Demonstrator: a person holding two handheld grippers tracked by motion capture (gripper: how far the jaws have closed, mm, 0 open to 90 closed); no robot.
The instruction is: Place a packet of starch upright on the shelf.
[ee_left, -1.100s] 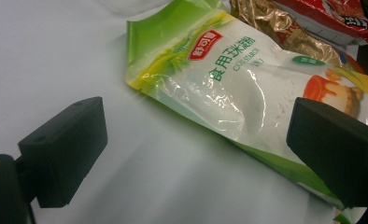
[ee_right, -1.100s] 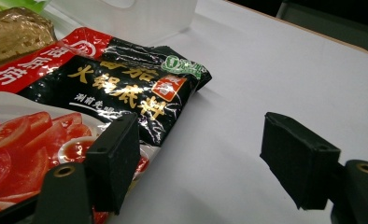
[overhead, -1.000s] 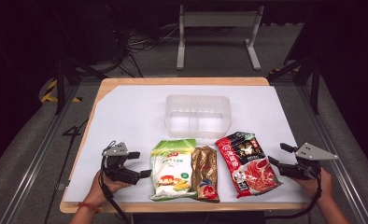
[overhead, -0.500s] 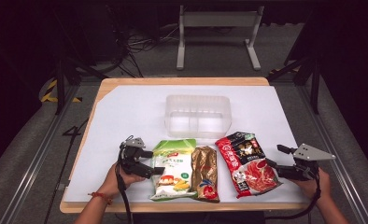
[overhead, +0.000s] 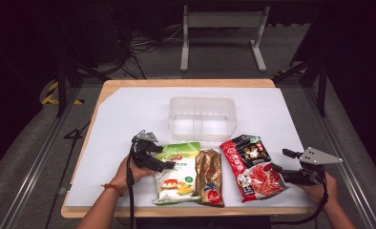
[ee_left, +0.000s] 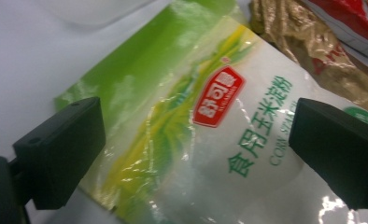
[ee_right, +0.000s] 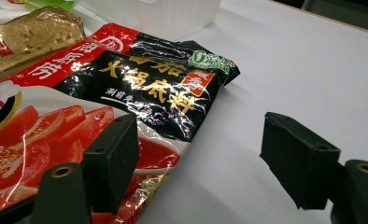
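Three food packets lie side by side near the table's front edge: a green and white corn starch bag (overhead: pixel 178 174), a gold packet (overhead: pixel 209 177) and a red and black soup base packet (overhead: pixel 251 164). My left gripper (overhead: pixel 164 165) is open over the starch bag's left part; in the left gripper view its jaws stand wide apart either side of the bag (ee_left: pixel 196 135). At the red packet's right edge my right gripper (overhead: pixel 279 169) is open, one jaw over the packet (ee_right: pixel 102 98), the other over bare table.
A clear plastic tub (overhead: pixel 203 117) stands empty behind the packets at mid table. The white table cover (overhead: pixel 129 114) spreads around it. Dark floor, cables and a metal stand (overhead: pixel 223 28) lie beyond the far edge.
My left gripper has moved right from the bare table onto the left part of the starch bag. The right gripper has barely shifted.
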